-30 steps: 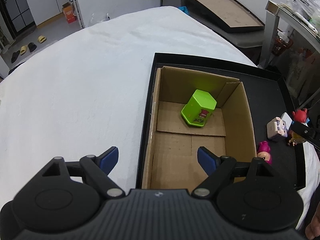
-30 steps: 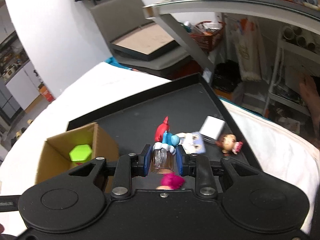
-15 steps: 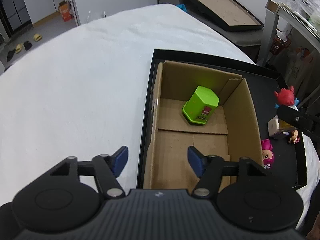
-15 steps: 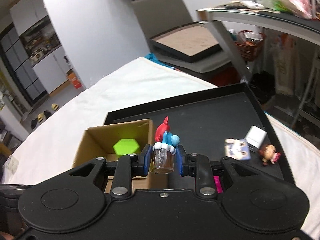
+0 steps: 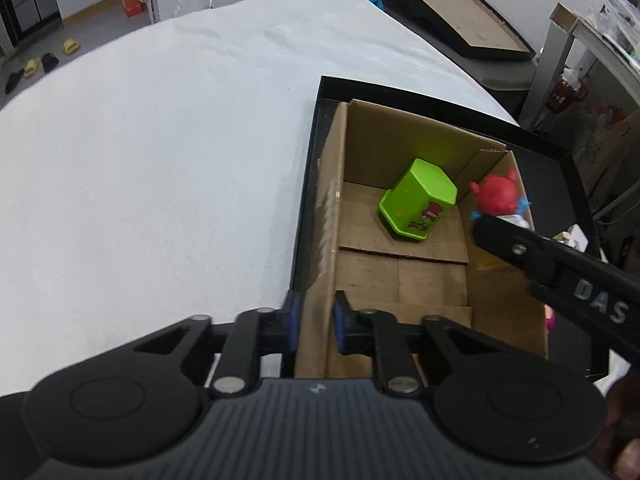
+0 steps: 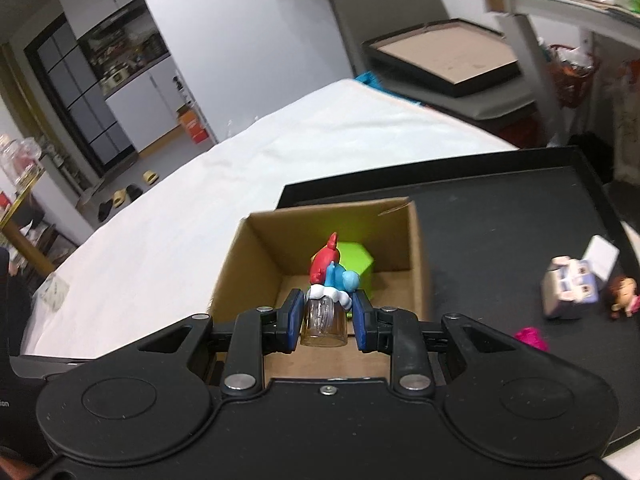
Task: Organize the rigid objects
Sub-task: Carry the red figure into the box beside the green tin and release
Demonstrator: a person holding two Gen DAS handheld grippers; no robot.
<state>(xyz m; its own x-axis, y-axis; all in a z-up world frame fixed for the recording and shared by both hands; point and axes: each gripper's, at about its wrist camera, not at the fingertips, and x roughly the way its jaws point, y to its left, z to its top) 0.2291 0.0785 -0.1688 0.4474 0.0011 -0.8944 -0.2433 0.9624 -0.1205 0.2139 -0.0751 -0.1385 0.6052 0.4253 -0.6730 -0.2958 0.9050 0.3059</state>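
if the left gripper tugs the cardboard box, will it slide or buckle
Probably slide: the box looks light, holding only a green container, and sits on a smooth black tray. The wall may flex somewhat, since it is thin single cardboard with the left gripper shut on its top edge. It could pivot rather than move straight, as the grip is near one corner.

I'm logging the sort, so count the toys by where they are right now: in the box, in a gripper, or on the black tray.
In the brown cardboard box: 1, green hexagonal container
In the right gripper: 1, red-and-blue figure on clear base
On the black tray: 3, pink figure, white-and-blue cube toy, brown-haired doll
Total: 5
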